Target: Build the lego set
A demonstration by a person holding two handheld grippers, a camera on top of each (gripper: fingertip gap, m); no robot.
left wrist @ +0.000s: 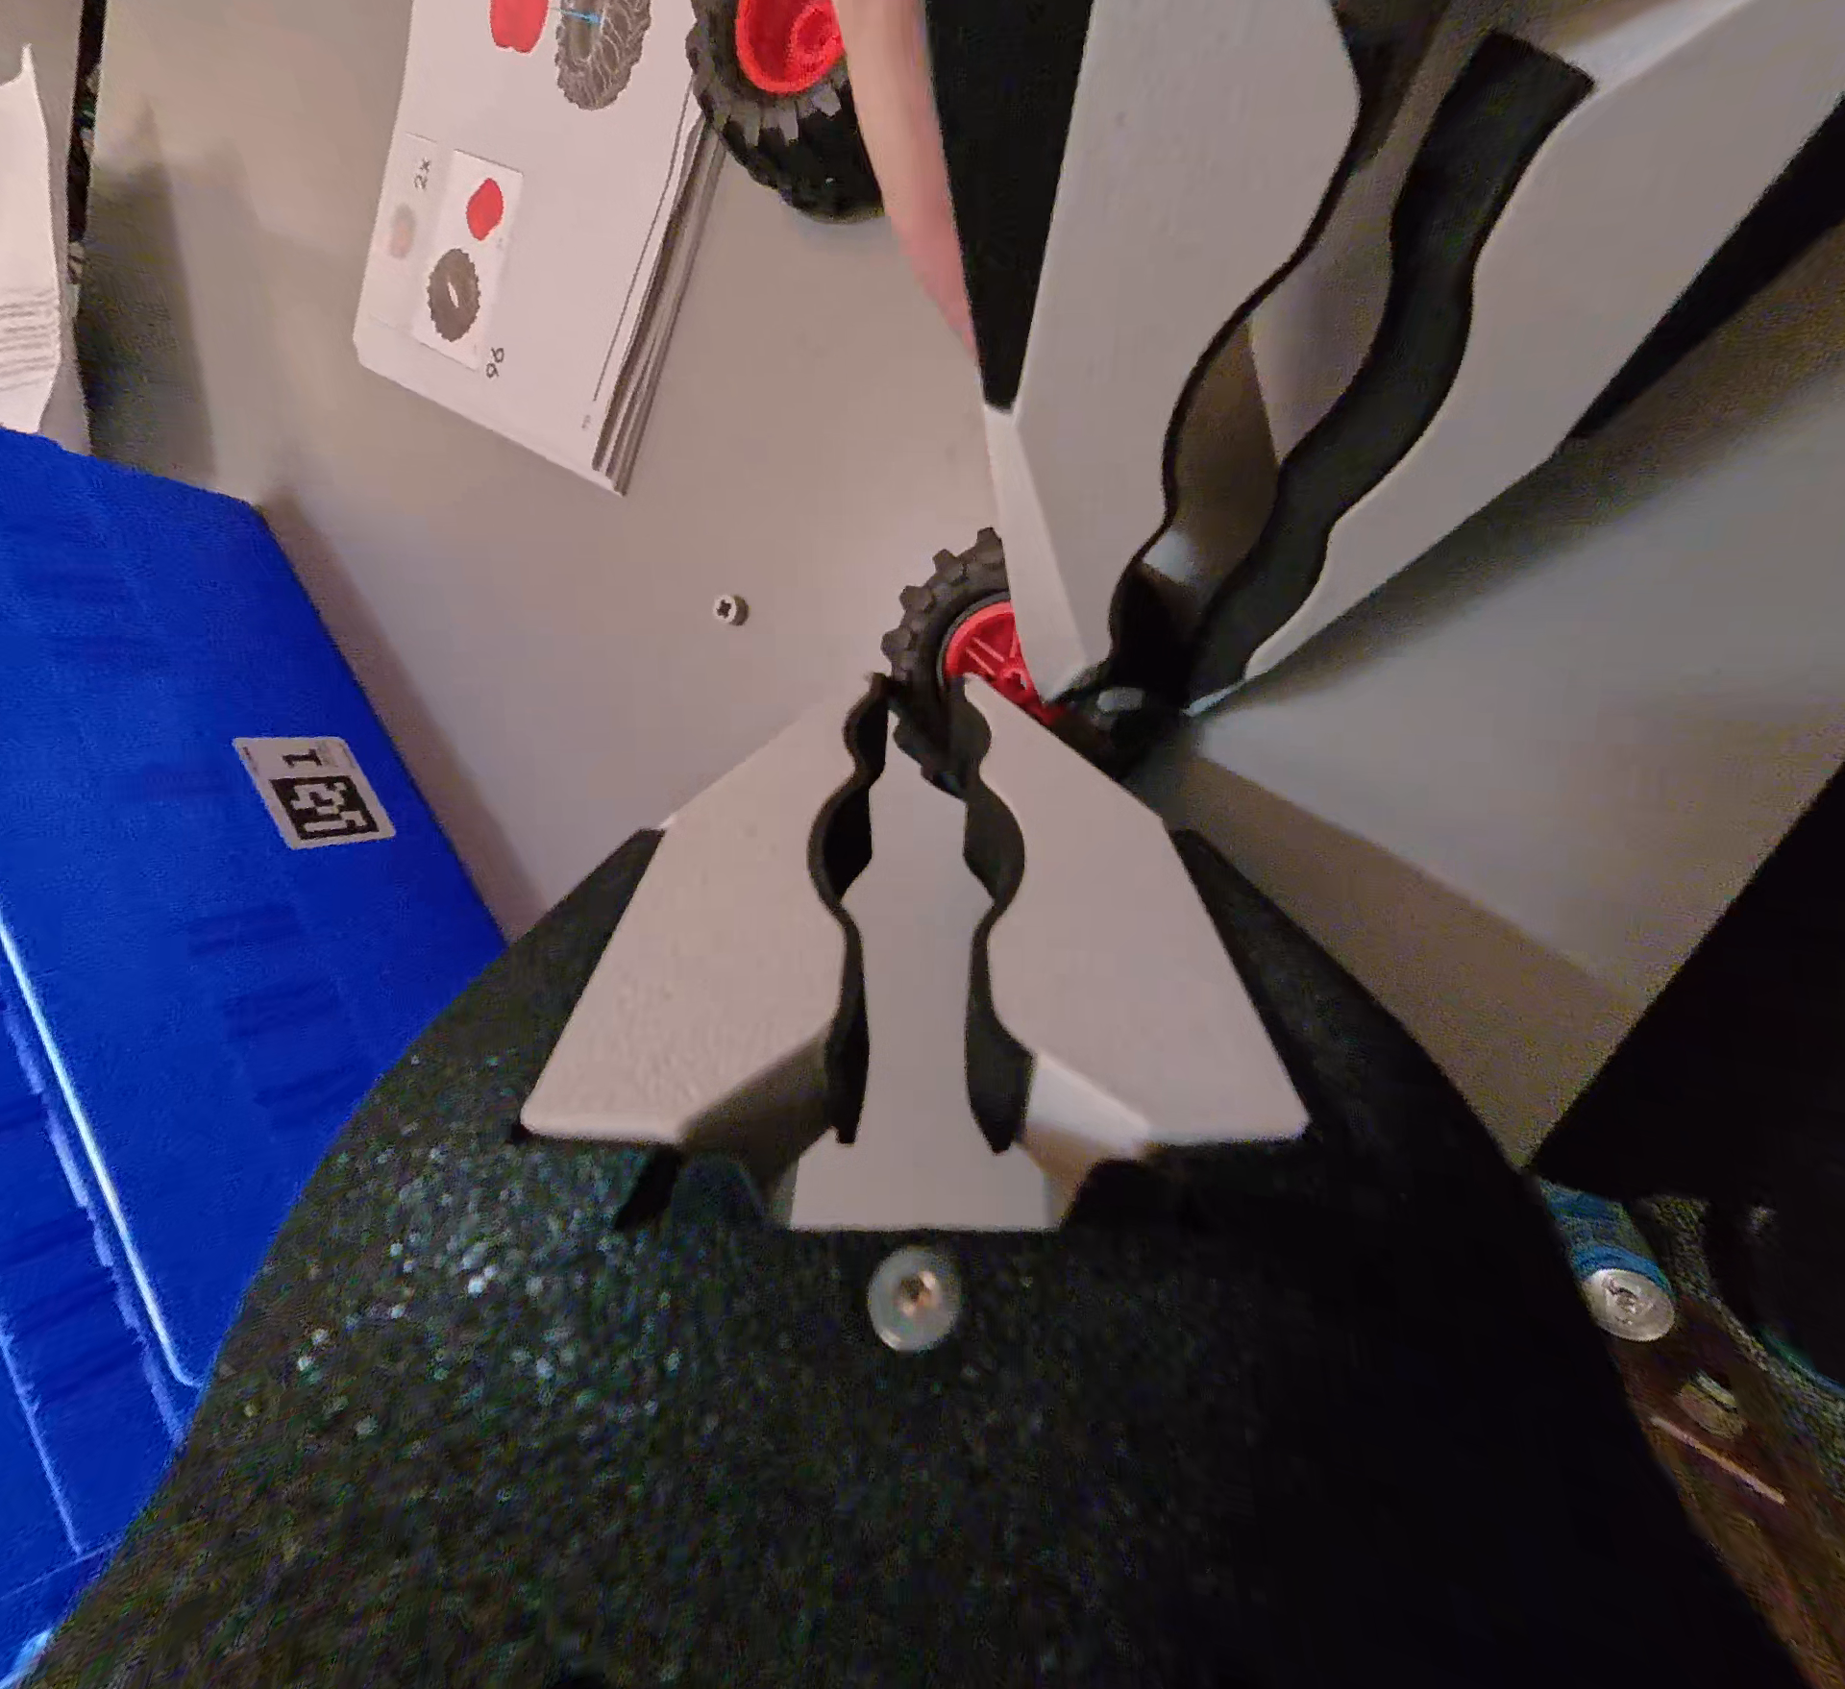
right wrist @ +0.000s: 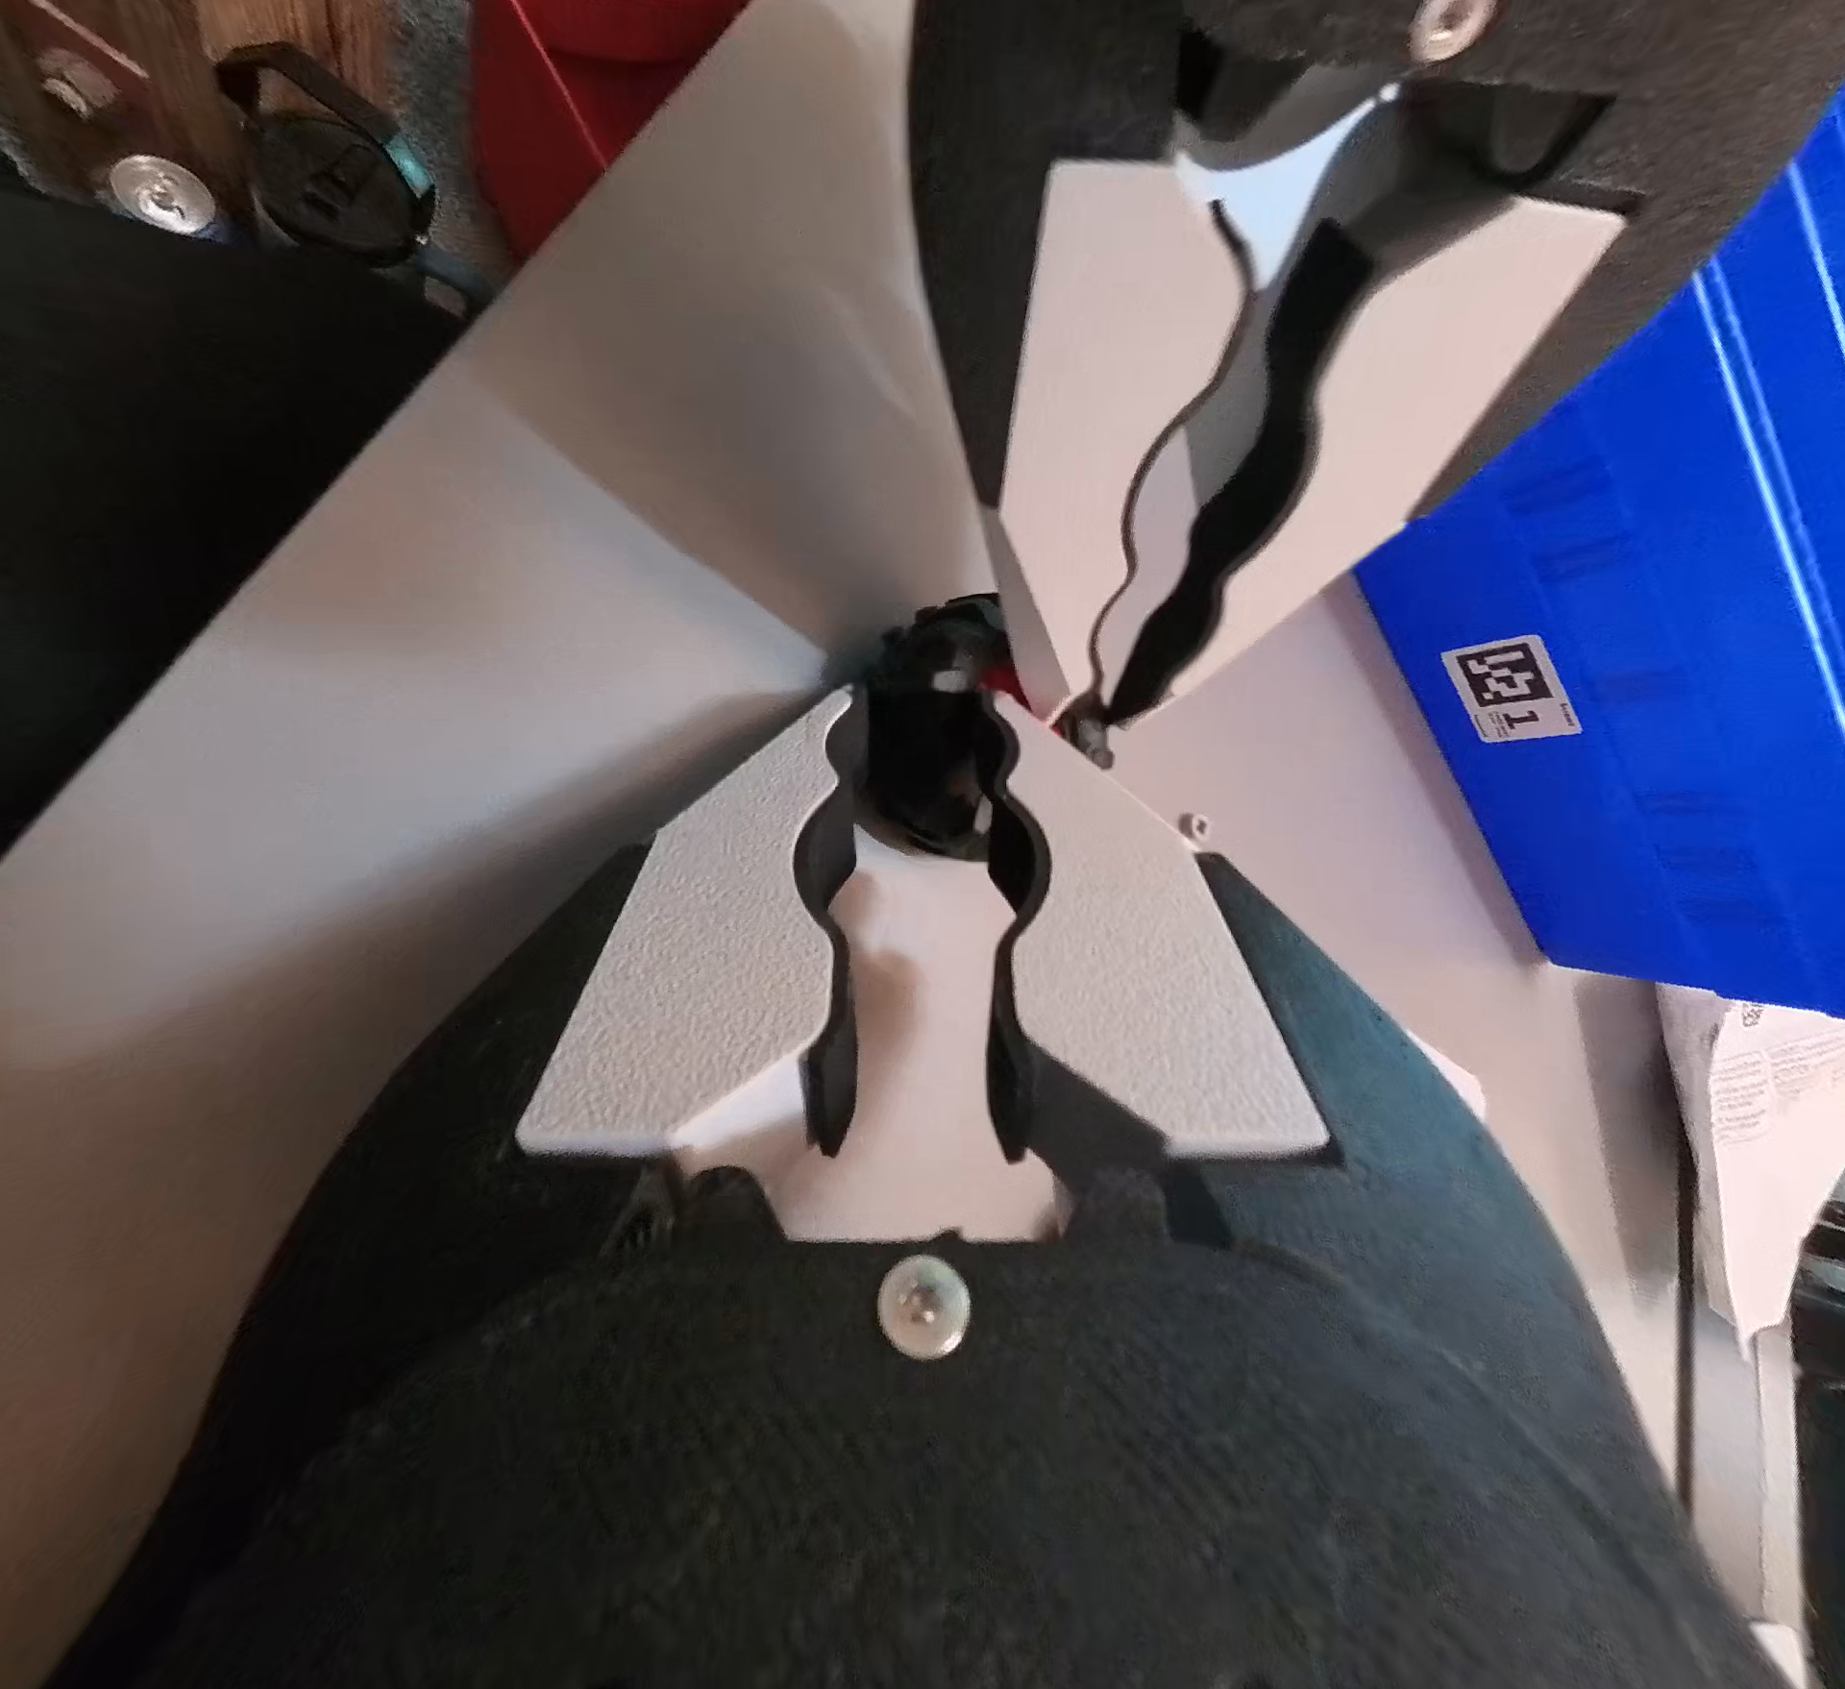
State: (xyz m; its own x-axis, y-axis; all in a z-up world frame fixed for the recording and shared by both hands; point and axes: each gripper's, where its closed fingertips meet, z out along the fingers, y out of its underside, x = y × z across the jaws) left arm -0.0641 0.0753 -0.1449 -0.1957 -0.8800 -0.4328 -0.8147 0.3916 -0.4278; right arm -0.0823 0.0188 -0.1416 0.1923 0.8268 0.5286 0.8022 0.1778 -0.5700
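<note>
A small wheel (left wrist: pixel 948 633) with a black knobby tyre and a red hub is held just above the white table (left wrist: pixel 819 503). My right gripper (right wrist: pixel 928 728) is shut on its tyre (right wrist: pixel 923 783). In the left wrist view the right gripper (left wrist: pixel 1118 703) comes in from the upper right. My left gripper (left wrist: pixel 923 703) meets the wheel at the hub side. In the right wrist view its tips (right wrist: pixel 1088 718) are pinched almost shut on what looks like a small grey piece (right wrist: pixel 1093 733), next to a sliver of red hub (right wrist: pixel 1006 678).
An open instruction booklet (left wrist: pixel 529 174) lies at the back, with a larger red-hubbed wheel (left wrist: pixel 779 64) at its edge. A tiny grey piece (left wrist: pixel 732 610) lies loose on the table. A blue bin (left wrist: pixel 200 843) stands left, a red container (right wrist: pixel 599 44) beyond the table edge. A person's hand (left wrist: pixel 889 94) is close.
</note>
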